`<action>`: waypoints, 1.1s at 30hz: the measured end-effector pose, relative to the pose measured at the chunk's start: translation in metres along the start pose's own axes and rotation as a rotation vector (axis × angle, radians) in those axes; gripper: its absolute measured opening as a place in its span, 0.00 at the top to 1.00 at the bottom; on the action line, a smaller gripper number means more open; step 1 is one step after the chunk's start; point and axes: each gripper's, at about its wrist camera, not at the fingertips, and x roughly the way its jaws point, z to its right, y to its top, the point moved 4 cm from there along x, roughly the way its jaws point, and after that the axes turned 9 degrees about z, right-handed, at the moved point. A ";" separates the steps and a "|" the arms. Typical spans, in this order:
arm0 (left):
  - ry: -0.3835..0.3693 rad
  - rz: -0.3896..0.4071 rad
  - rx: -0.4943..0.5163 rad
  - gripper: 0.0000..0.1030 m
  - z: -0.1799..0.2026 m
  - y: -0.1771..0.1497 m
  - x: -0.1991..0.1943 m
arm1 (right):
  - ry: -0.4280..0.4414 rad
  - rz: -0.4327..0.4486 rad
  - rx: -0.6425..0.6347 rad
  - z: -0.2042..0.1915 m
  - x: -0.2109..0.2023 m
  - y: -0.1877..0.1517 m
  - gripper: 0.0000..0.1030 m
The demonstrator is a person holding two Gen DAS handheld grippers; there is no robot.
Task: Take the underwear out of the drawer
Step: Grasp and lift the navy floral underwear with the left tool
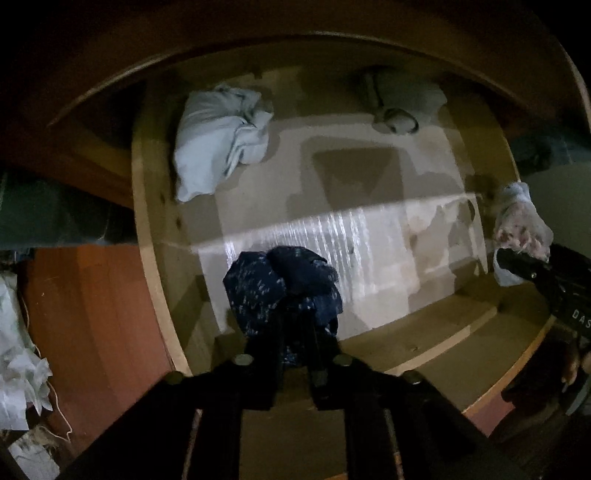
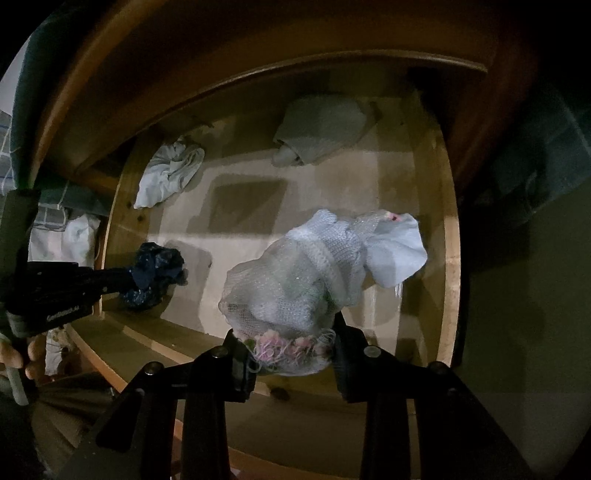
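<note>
The wooden drawer (image 1: 146, 229) (image 2: 452, 258) stands pulled out below both grippers. My left gripper (image 1: 297, 325) (image 2: 131, 277) points straight down and is shut on a bunched navy patterned underwear (image 1: 280, 288) (image 2: 159, 266), which hangs just above the drawer floor near the front left. My right gripper (image 2: 291, 354) (image 1: 517, 258) is shut on a white mesh underwear with pink flowers (image 2: 317, 266) (image 1: 521, 221), held over the drawer's right side. A pale blue crumpled piece (image 1: 218, 140) (image 2: 168, 173) lies at the back left. At the back right rests a grey folded piece (image 1: 402, 99) (image 2: 321, 129).
The cabinet's dark wooden front (image 2: 258, 33) overhangs the drawer's back. Left of the drawer are a reddish-brown surface (image 1: 92, 314) and crumpled white cloth (image 1: 18, 369). A person's hand (image 2: 22, 358) grips the left tool's handle.
</note>
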 end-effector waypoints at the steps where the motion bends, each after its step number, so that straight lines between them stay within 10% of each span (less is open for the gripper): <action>1: 0.005 -0.005 -0.004 0.62 0.001 0.001 0.002 | 0.002 0.000 -0.001 0.000 0.000 0.000 0.70; 7: 0.025 -0.037 -0.014 0.41 0.006 0.008 0.013 | 0.017 -0.008 -0.009 -0.004 0.000 -0.003 0.70; 33: 0.140 -0.309 -0.043 0.38 0.022 0.006 0.074 | 0.033 -0.031 -0.006 -0.007 0.001 -0.003 0.68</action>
